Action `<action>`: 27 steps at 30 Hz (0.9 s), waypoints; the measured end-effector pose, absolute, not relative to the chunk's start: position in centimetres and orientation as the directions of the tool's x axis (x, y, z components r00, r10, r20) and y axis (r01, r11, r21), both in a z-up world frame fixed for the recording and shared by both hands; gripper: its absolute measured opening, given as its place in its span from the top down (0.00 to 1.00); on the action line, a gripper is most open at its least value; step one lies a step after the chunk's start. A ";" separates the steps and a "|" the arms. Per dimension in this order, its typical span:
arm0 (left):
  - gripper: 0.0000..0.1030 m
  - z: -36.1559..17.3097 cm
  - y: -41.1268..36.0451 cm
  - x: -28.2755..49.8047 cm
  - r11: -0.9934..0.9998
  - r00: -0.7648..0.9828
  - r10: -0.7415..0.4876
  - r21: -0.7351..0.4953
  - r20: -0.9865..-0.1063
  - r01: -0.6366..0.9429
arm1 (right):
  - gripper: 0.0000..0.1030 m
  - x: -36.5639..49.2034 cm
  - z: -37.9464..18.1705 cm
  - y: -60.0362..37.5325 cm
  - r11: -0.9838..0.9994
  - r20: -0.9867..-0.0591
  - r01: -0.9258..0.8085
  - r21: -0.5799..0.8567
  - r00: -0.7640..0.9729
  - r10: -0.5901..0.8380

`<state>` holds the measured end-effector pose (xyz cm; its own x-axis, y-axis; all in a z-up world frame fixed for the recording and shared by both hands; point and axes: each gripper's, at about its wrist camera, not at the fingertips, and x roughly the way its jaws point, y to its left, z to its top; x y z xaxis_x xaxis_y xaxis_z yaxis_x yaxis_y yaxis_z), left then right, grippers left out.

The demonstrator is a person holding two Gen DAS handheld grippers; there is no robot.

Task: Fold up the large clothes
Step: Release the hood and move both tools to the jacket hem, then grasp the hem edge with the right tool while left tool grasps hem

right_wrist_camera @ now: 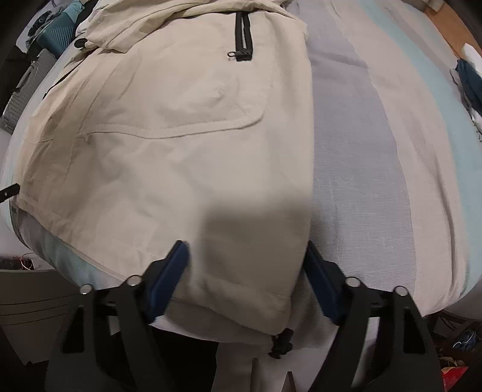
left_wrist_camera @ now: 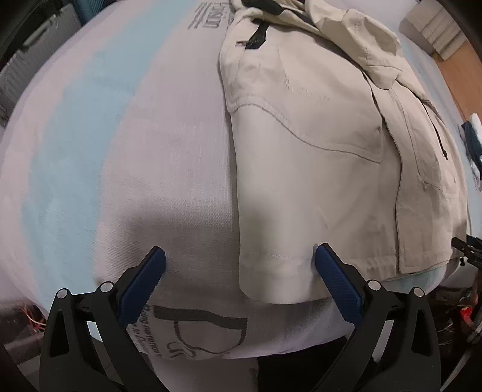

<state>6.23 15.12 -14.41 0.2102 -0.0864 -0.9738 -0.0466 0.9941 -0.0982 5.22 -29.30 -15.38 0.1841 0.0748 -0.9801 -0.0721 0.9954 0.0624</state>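
A beige jacket point(left_wrist_camera: 316, 126) lies flat on a striped cloth-covered table point(left_wrist_camera: 105, 150), its hem toward me. My left gripper point(left_wrist_camera: 241, 262) is open, jaws spread wide over the jacket's near left hem corner point(left_wrist_camera: 271, 271); its right fingertip point(left_wrist_camera: 323, 256) touches the fabric. In the right wrist view the jacket point(right_wrist_camera: 180, 135) shows a black chest zipper point(right_wrist_camera: 242, 42) and a pocket flap. My right gripper point(right_wrist_camera: 247, 256) is open, jaws either side of the jacket's near right hem corner, above a black cord toggle point(right_wrist_camera: 281, 343).
The cloth has pale blue and grey stripes with printed lettering point(left_wrist_camera: 208, 18). A grey case point(right_wrist_camera: 27, 87) sits off the left edge and a dark blue item point(right_wrist_camera: 470, 81) at the right. Wires and clutter point(left_wrist_camera: 461, 319) lie below the table's front edge.
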 end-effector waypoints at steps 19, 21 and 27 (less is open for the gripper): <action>0.10 -15.5 11.1 8.1 0.981 0.186 -0.184 -0.168 -0.965 0.097 | 0.42 5.6 -15.0 -30.0 0.992 -0.975 -0.013 0.126 0.183 0.126; 0.11 -15.8 10.9 8.1 0.984 0.184 -0.169 -0.153 -0.968 0.095 | 0.40 5.4 -15.2 -30.0 0.991 -0.974 -0.008 0.133 0.186 0.133; 0.31 -15.4 11.4 8.3 0.980 0.195 -0.194 -0.184 -0.961 0.071 | 0.53 5.4 -14.9 -30.6 0.988 -0.969 0.007 0.153 0.196 0.148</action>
<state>8.26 11.39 -15.36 0.1955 -0.1941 -0.9613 0.0707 0.9805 -0.1836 5.35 -30.62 -14.92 0.1956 0.1485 -0.9694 0.0068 0.9882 0.1527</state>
